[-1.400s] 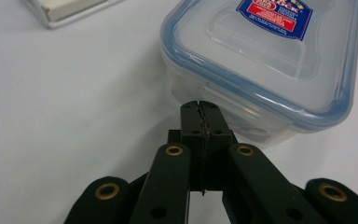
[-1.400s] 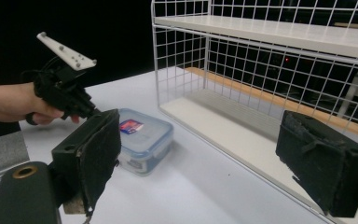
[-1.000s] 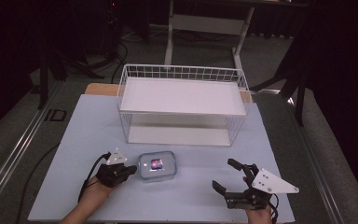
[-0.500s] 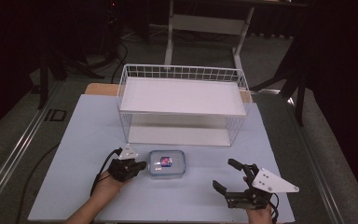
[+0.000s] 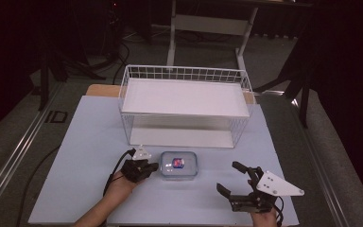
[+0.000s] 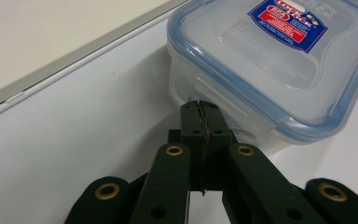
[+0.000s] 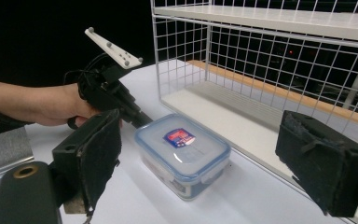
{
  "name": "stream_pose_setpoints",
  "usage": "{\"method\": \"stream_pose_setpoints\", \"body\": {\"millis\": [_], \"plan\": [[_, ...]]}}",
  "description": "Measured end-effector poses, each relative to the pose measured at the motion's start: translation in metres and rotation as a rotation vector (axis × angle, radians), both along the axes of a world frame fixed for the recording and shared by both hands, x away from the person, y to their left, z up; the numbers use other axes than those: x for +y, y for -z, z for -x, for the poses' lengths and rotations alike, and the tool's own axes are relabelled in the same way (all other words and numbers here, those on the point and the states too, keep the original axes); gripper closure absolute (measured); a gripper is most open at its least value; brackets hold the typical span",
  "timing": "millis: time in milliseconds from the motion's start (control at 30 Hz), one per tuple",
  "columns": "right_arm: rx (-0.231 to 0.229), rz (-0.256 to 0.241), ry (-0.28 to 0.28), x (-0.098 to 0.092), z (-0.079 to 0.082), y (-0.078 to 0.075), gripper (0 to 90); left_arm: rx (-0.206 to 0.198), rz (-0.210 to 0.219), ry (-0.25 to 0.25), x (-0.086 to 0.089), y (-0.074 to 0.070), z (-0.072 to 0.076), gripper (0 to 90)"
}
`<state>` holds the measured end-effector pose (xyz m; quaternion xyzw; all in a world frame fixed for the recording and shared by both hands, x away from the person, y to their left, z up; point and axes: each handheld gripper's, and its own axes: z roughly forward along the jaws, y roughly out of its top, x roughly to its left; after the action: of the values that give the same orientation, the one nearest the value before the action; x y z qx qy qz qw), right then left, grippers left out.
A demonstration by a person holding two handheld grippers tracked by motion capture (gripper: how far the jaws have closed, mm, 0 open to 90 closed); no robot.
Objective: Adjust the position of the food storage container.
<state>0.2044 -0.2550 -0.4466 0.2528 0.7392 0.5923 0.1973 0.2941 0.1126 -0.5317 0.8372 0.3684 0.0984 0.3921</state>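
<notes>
Over the last second the left gripper [image 5: 147, 168] slides rightward along the table [image 5: 85, 142], and the box [image 5: 179, 165] goes with it, a little nearer the middle; I judge this a push that lines the box up for the waiting right gripper [image 5: 234, 177]. The left jaws are pressed together with nothing between them, their tips meeting the side latch of the box [image 6: 261, 70] in the left gripper view (a nudge, not a grasp). The box sits on the table just in front of the rack [image 5: 184, 101], between the two grippers. It is clear, smooth plastic, squarish with rounded corners, under a blue-rimmed snap lid bearing a red-and-blue label. The rack is thin white wire mesh around two flat white shelves, and the table is matte and pale. The right gripper hovers well apart from the box, its dark, rough-padded jaws wide apart.
</notes>
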Motion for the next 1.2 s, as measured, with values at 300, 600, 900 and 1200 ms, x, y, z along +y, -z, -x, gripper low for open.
{"method": "stream_pose_setpoints", "body": {"millis": [300,600,900,1200], "plan": [[0.01,0.011,-0.004,0.0,-0.001,0.002,14.1,0.003,0.017,0.017,-0.015,0.002,-0.006,90.0],[0.016,0.007,-0.002,-0.001,-0.001,0.002,14.0,-0.007,0.01,0.042,-0.032,0.002,-0.011,90.0],[0.023,-0.019,-0.006,-0.003,-0.001,0.002,14.0,-0.059,0.071,0.03,-0.012,-0.013,-0.001,66.3],[0.002,0.024,0.038,0.004,0.001,0.001,14.7,-0.044,0.188,0.106,0.004,-0.028,0.023,9.0]]}}
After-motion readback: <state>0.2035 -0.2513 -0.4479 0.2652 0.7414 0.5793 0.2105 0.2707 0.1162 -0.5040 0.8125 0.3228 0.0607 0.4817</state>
